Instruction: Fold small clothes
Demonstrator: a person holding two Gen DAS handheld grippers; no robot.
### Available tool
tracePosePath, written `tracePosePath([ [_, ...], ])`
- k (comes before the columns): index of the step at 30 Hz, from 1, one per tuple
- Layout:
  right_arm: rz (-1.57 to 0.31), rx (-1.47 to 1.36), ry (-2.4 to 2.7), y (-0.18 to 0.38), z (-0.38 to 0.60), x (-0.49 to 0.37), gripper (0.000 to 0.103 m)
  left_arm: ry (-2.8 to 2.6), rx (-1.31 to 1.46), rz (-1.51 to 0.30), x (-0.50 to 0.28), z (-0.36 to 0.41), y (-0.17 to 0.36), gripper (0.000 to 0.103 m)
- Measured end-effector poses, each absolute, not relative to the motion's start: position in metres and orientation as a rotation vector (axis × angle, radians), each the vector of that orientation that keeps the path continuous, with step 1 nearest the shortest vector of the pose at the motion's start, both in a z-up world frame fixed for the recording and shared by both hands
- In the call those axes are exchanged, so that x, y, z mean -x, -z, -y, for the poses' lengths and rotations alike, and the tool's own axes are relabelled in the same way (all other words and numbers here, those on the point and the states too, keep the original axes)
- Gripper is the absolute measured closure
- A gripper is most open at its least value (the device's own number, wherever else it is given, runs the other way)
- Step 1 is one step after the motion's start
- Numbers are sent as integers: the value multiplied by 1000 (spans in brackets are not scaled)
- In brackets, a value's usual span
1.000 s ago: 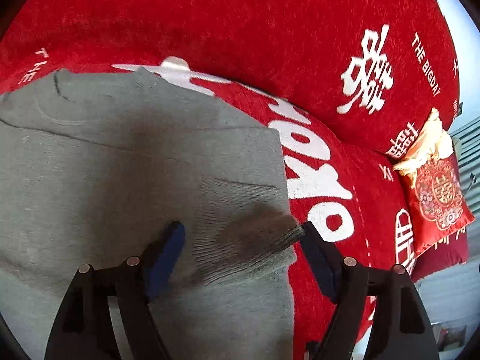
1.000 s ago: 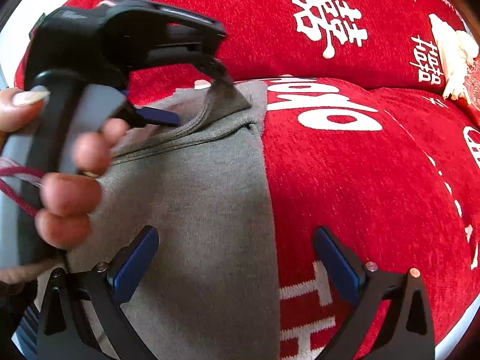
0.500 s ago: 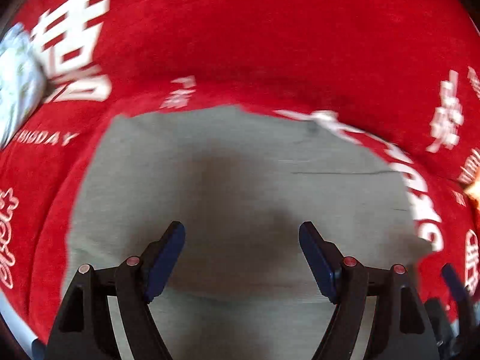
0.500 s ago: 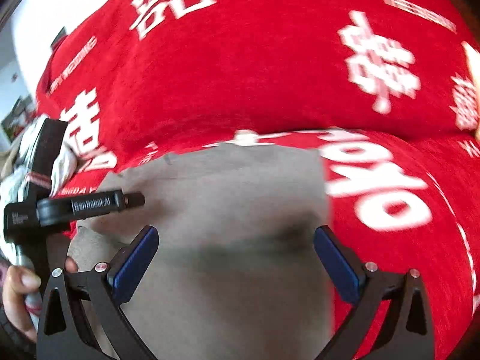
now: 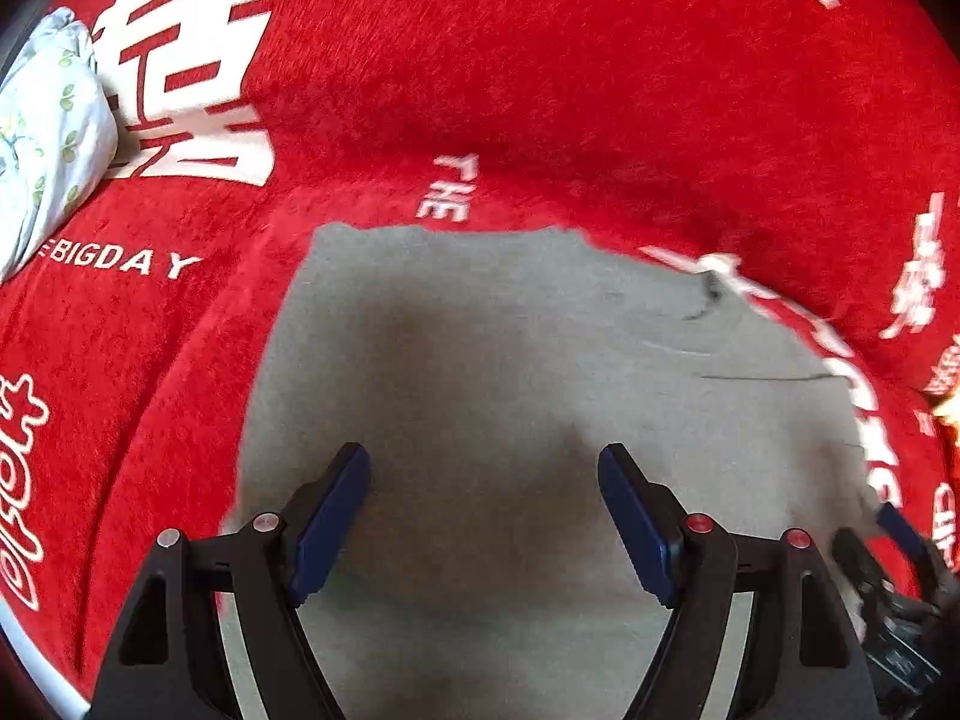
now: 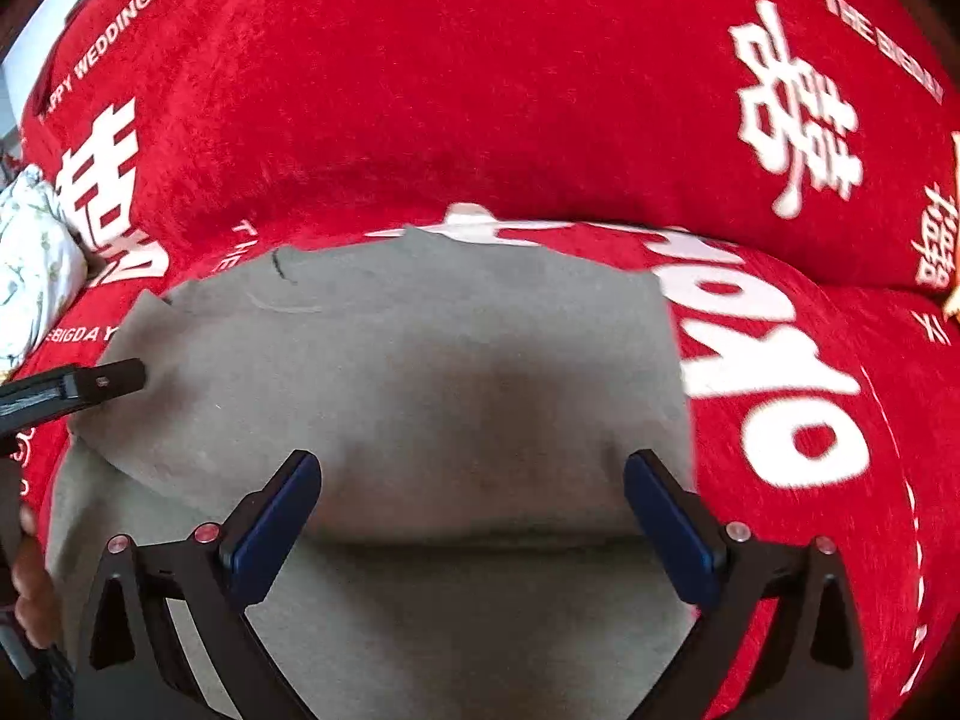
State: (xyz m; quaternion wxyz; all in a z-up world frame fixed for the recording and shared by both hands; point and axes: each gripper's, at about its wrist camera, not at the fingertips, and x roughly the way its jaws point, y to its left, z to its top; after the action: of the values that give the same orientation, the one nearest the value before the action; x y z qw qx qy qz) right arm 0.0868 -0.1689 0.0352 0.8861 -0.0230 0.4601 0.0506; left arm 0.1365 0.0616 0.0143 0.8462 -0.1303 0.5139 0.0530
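Grey garment (image 5: 510, 372) lying flat on the red cover (image 5: 540, 60), partly folded, a fold edge running crosswise between the right gripper (image 6: 474, 480) jaws. Left gripper (image 5: 483, 474): jaws wide, holding nothing, garment beneath and ahead. Right gripper: jaws wide, likewise holding nothing. Floral cloth (image 5: 48, 120) far left of the jaws.

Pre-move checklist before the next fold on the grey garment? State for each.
1. Left gripper open, nothing between the fingers: ok.
2. Right gripper open, nothing held: ok.
3. Grey garment lies flat on the red sofa cover: ok; a folded edge crosses it near the right gripper.
4. Both grippers over the garment: ok.
5. Garment's near hem in view: cannot tell, hidden below the fingers.
6. Floral cloth apart from the garment: ok.
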Motion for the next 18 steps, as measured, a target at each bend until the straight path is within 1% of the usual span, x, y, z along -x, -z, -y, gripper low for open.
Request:
tracePosePath([
  [2, -995, 88, -112, -29, 156, -102, 2, -150, 242, -1136, -152, -67, -1, 24],
  [4, -1089, 105, -81, -9, 151, -124, 1, -156, 192, -1132, -162, -65, 2, 11],
  [5, -1084, 86, -59, -3, 155, -133, 0, -151, 165, -1152, -169, -62, 7, 0],
  [6, -1053, 78, -54, -4, 156, -137, 0, -146, 152, -1167, -173, -62, 12, 0],
  [11, -1077, 90, -31, -5, 154, -148, 0, -141, 138, -1137, -174, -63, 9, 0],
  [18, -987, 91, -37, -36, 137, -87, 0, -113, 150, -1053, -136, -57, -14, 0],
])
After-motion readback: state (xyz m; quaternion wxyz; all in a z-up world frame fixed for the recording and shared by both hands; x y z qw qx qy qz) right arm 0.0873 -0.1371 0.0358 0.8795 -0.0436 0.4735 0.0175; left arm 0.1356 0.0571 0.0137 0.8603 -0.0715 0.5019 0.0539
